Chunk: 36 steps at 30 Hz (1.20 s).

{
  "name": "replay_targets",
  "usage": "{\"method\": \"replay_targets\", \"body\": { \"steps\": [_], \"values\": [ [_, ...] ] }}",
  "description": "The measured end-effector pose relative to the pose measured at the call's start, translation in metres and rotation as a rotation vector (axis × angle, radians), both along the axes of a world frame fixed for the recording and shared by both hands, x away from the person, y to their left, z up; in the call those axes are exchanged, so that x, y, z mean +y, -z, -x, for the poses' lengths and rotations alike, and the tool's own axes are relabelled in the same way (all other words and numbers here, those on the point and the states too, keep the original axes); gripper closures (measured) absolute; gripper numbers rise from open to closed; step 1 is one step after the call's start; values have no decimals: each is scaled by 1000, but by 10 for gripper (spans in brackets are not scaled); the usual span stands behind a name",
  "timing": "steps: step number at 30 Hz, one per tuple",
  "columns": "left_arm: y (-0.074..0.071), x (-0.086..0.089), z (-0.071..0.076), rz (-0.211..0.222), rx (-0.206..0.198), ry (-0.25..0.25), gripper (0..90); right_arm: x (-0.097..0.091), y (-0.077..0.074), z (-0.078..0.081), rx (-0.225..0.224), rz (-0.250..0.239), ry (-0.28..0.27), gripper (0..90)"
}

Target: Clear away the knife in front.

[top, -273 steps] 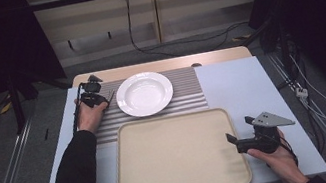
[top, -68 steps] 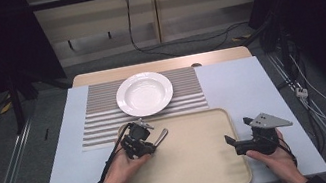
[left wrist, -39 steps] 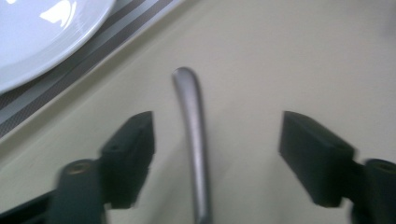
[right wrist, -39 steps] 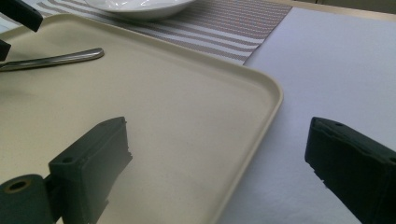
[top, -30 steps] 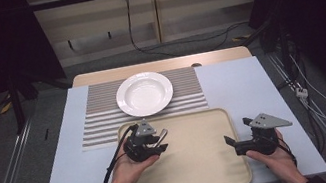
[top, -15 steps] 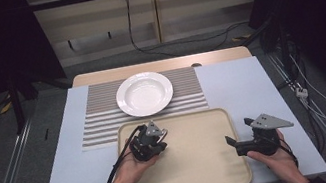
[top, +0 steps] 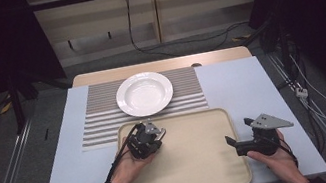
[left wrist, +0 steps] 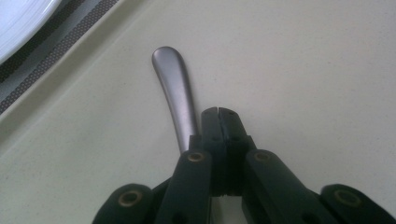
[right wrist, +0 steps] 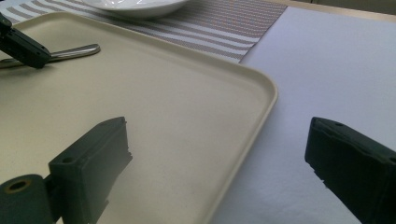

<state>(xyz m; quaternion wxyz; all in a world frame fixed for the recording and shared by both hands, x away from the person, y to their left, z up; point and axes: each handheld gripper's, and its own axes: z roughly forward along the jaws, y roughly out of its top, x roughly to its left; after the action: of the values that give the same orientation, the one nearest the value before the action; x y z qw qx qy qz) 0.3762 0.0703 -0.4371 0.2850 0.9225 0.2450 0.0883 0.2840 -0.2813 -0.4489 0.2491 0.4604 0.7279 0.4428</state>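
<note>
One beige rectangular plastic tray (top: 199,166), one round white plate (top: 144,93) on one striped grey mat (top: 99,118), one brushed-steel utensil handle (left wrist: 176,95). My left claw (left wrist: 218,115) sits over the tray's far-left corner, jaws pressed together beside that handle; its working end is hidden beneath them. My right claw (right wrist: 217,161) gapes wide, empty, straddling the tray's right rim above the pale surface (top: 245,82).

Utensil handle (left wrist: 175,95) runs under the left gripper (left wrist: 218,112), so the working end is hidden: can't tell spoon, fork or knife. Plate (left wrist: 21,21) cut off at top left corner of left gripper view, and its far rim cropped in right gripper view. From above the utensil is too small to make out
</note>
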Motion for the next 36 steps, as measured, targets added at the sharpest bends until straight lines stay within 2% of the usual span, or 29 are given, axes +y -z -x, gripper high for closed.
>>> {"method": "replay_targets", "body": {
  "steps": [6, 10, 11, 12, 14, 16, 17, 18, 19, 20, 28, 36],
  "values": [
    [0, 5, -3, -4, -4, -27, 900, 0, 0, 1, 0, -2, 0, 60],
    [-1, 9, -6, -9, 12, -31, 900, -1, 0, 1, -1, -1, -2, 60],
    [-1, 10, -6, 3, 17, -34, 900, -1, 0, 1, -1, -1, -2, 60],
    [-1, 11, -5, -16, 9, -37, 900, 0, 0, 1, -1, -3, -1, 60],
    [-1, 14, -5, -19, 15, -49, 900, 0, 0, 1, -1, -2, -2, 60],
    [-2, 18, -6, -19, 23, -47, 900, 0, 0, 1, 0, -3, 1, 60],
    [-1, 18, -6, 1, 28, -66, 900, 0, 0, 1, 0, -3, 1, 60],
    [-2, 21, -7, -19, 34, -50, 900, 0, 0, 1, 0, -3, 0, 60],
    [-3, 22, -7, -21, 36, -51, 900, 0, 0, 1, 1, -4, 0, 60],
    [-2, 23, -7, -7, 40, -62, 900, 0, 0, 1, 0, -4, 1, 60],
    [-3, 36, -12, -11, 63, -93, 900, 0, 0, 0, 1, -2, -2, 60],
    [-4, 53, -9, -15, 61, -127, 900, 1, 0, -1, 4, -2, -1, 60]
  ]
}}
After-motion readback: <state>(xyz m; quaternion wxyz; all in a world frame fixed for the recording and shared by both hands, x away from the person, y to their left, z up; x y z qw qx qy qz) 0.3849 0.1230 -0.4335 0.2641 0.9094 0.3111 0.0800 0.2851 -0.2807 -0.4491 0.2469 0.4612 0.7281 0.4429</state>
